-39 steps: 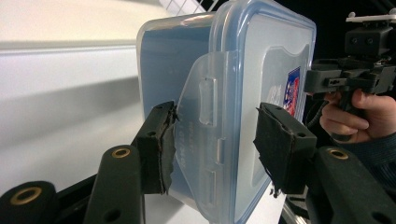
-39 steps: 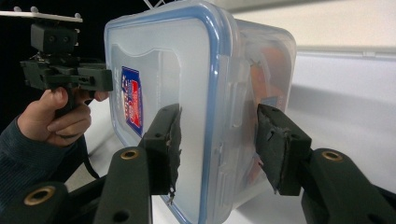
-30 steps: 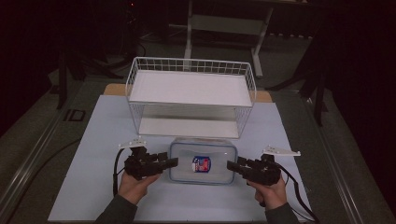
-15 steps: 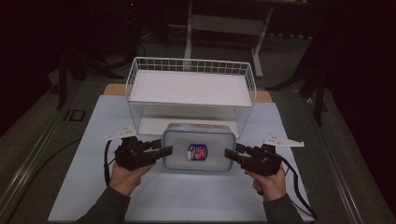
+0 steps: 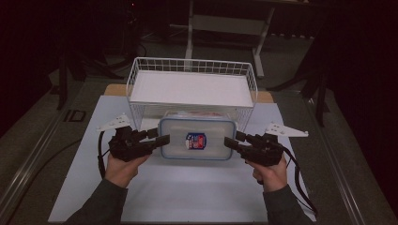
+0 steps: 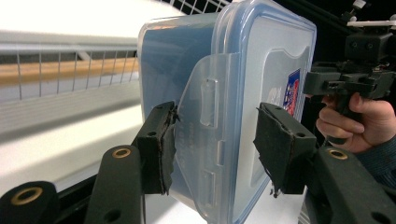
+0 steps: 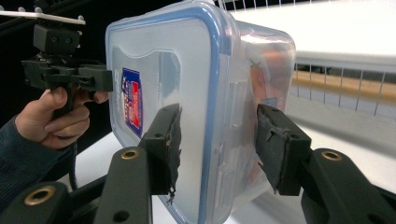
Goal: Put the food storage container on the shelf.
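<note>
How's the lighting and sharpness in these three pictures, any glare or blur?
High view: dim, dark surroundings, slightly soft. Left gripper view: the basket behind is washed out and blurred, the container sharp. Right gripper view: glare on the container's lid, bright blurred background.

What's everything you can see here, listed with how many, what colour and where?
Food container: one, clear plastic with a blue-rimmed lid and a red and blue label, held up between the two grippers just in front of the basket.
Wire basket: one, white, with a white sheet inside, at the far middle of the table.
Table cover: one, pale white sheet, spread under everything.
Wooden board: one, tan, edges showing at both sides behind the basket.
Metal frame: one, grey, on the floor beyond the table.
Left gripper: one, black, clamped on the container's left end latch.
Right gripper: one, black, clamped on the container's right end.
Hands: two, in dark sleeves, at the near edge.
</note>
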Available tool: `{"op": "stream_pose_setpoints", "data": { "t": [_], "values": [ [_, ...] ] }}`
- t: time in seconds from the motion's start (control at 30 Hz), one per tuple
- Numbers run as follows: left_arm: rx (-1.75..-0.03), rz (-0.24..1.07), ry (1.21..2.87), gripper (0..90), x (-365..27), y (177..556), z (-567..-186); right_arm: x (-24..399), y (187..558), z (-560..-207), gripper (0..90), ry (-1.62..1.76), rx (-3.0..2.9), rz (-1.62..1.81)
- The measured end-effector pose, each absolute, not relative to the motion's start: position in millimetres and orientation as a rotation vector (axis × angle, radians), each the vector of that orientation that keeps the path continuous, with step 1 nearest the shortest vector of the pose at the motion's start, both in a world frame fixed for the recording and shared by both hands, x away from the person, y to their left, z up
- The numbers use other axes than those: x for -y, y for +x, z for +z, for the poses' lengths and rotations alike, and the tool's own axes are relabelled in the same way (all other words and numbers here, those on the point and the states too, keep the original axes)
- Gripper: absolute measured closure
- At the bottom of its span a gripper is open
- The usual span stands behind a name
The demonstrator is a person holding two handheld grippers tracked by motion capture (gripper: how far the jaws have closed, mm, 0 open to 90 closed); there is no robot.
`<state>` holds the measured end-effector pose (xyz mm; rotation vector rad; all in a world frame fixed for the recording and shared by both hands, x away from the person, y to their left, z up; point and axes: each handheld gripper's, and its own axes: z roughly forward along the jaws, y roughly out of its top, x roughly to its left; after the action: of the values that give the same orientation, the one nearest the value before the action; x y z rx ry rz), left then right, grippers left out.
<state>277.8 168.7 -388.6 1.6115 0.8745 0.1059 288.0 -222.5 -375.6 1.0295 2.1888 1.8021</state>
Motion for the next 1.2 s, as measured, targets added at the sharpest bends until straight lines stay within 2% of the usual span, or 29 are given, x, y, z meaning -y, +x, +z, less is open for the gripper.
{"op": "stream_pose_setpoints", "data": {
  "t": [0.57,1.2],
  "values": [
    [-0.817,0.205,1.608,48.9,-175.0,293.4,-346.4,216.8,307.0,-347.6,51.9,0.954,-2.131,1.86],
    [-0.814,0.205,1.575,48.9,-178.8,313.7,-333.7,213.3,328.4,-329.6,52.0,0.924,-2.089,1.888]
  ]
}}
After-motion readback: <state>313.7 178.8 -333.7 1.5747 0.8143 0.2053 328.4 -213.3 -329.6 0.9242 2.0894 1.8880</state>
